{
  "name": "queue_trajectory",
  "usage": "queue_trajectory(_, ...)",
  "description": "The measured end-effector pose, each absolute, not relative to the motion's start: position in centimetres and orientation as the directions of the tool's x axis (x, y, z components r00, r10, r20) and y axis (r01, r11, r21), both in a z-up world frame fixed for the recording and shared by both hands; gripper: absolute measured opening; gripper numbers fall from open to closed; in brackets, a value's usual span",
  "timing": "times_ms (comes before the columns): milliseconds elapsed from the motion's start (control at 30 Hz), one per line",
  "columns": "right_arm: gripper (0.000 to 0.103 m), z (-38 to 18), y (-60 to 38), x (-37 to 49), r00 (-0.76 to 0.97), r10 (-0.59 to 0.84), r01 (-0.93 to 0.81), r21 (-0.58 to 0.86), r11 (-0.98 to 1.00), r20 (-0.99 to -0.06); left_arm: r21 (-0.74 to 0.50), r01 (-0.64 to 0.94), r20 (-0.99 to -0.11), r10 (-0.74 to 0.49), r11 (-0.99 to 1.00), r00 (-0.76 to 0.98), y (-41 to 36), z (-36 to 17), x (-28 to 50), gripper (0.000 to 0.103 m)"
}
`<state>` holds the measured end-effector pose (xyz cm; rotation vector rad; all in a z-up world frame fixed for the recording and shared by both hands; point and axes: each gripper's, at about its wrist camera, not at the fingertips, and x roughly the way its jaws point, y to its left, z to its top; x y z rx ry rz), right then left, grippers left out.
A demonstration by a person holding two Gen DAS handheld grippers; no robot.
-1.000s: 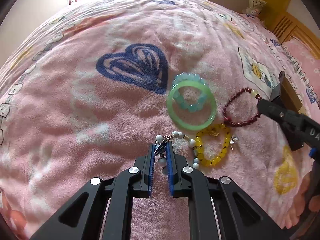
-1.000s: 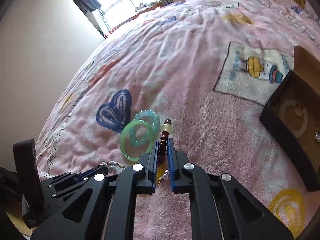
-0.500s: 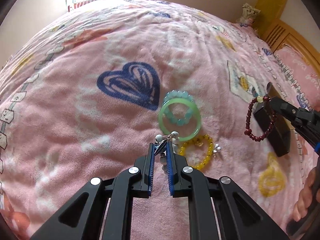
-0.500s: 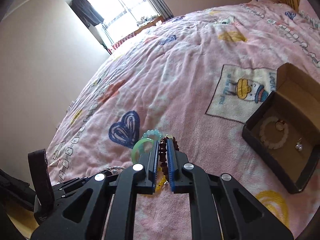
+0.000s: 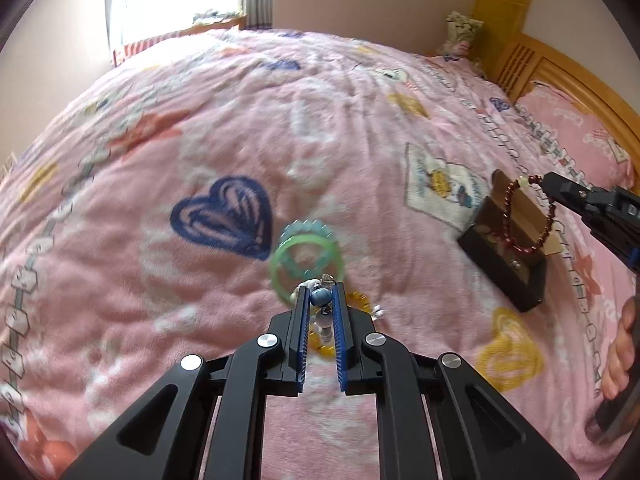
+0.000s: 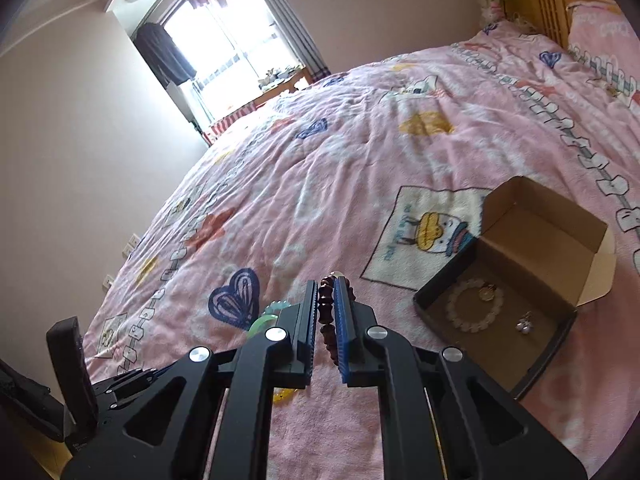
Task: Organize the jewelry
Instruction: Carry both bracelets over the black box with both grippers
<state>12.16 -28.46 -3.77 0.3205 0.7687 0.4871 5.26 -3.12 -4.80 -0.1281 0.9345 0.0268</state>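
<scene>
My left gripper (image 5: 320, 294) is shut on a pearl bead bracelet (image 5: 320, 299) and holds it lifted above the pink blanket. Below it lie a green bangle (image 5: 306, 266), a pale teal bead bracelet (image 5: 306, 229) and a yellow bead bracelet (image 5: 320, 345). My right gripper (image 6: 326, 284) is shut on a dark red bead bracelet (image 6: 325, 308). In the left wrist view that bracelet (image 5: 532, 216) hangs above the open black cardboard box (image 5: 516, 256). In the right wrist view the box (image 6: 500, 292) holds a white bead bracelet (image 6: 474, 312) and a small earring (image 6: 524, 324).
The pink blanket (image 5: 240, 140) covers the whole bed. A wooden headboard (image 5: 560, 68) and a pink pillow (image 5: 576, 136) lie at the far right. A window (image 6: 228, 52) is beyond the bed's far end.
Both grippers have risen from the blanket. The right gripper has carried the dark red bracelet right, over the box. The left has lifted the pearl bracelet off the pile.
</scene>
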Motion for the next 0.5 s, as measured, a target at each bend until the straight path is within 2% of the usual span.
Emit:
queue_trajectory(267, 0.010, -3.5, -32.5, 12.7, 0.647, 0.457, -0.254, 0.392, 0.884, -0.611, 0.021, 0.023, -0.763, 0.001, 1.000, 0.646, -10.0, -0.4, 7.5, 0.013)
queue_trajectory(500, 0.010, -4.4, -36.2, 13.5, 0.663, 0.369, -0.178, 0.341, 0.923, -0.652, 0.030, 0.103, -0.772, -0.042, 0.994, 0.634, -16.2, 0.0, 11.1, 0.013)
